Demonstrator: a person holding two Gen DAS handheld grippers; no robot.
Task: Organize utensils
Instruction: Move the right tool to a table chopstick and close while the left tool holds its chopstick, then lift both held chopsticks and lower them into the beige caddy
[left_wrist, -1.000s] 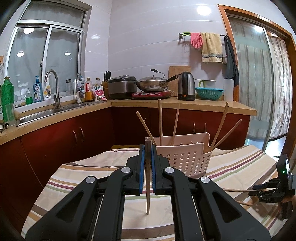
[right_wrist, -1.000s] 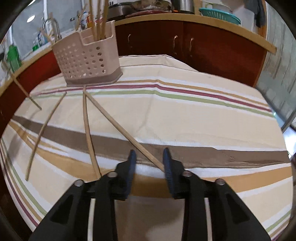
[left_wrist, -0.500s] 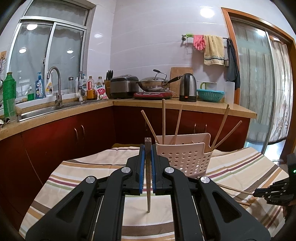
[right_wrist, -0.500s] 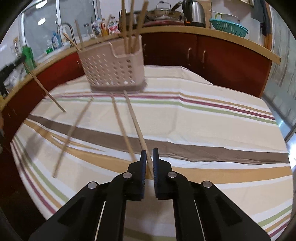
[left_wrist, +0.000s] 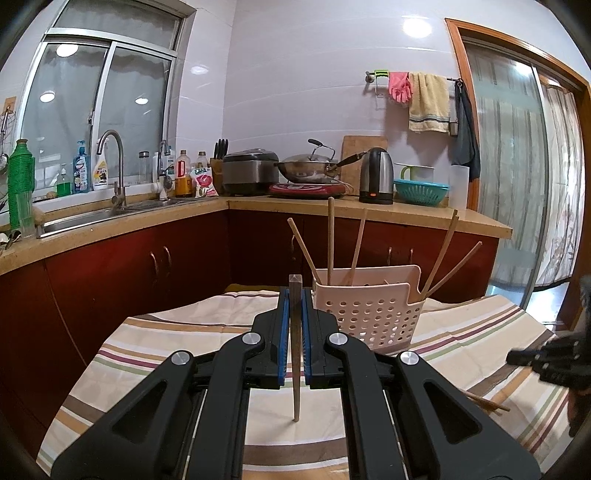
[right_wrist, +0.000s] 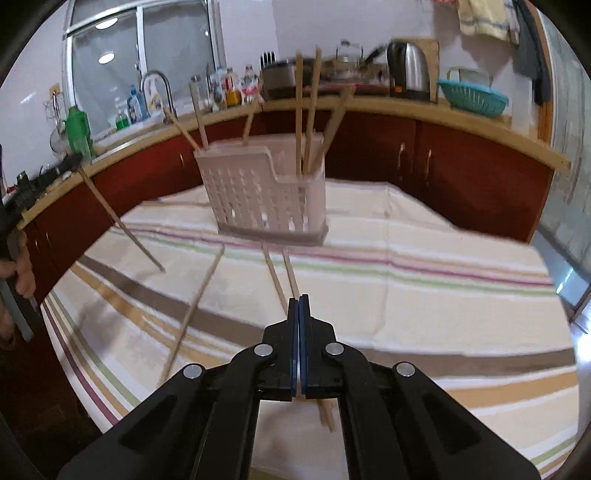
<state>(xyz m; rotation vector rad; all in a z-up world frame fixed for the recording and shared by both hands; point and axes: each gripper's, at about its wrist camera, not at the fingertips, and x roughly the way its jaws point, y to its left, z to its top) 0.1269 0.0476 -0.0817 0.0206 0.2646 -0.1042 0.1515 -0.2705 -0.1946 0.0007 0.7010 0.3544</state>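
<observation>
Chopsticks are light, stiff and slick, so pinch near the thick end. Your left gripper (left_wrist: 294, 325) clamps one chopstick (left_wrist: 296, 373) upright; your right gripper (right_wrist: 298, 332) is closed on another (right_wrist: 289, 271) above the striped cloth (right_wrist: 424, 273), near the basket (right_wrist: 258, 192).

- Left wrist view: taken from just behind the left gripper (left_wrist: 294, 295), faced nearly level across the striped tablecloth (left_wrist: 177, 343) toward the counter corner; sink (left_wrist: 110, 214) seen at left, glass door (left_wrist: 517, 177) at right.
- Right wrist view: taken from behind the right gripper (right_wrist: 298, 301), tilted down more steeply at the tablecloth (right_wrist: 424, 266), from another side of the table; frame is motion-blurred.
- Perforated holder (left_wrist: 369, 314) (right_wrist: 258, 192) is seen close in both views, mid-frame.
- Shared: tablecloth, holder, counter, kettle (left_wrist: 376, 175) (right_wrist: 410, 72), teal basket (left_wrist: 421, 190) (right_wrist: 472, 98).
- Each gripper is caught at the other view's edge: right one at far right of the left view, left one at far left of the right view.
</observation>
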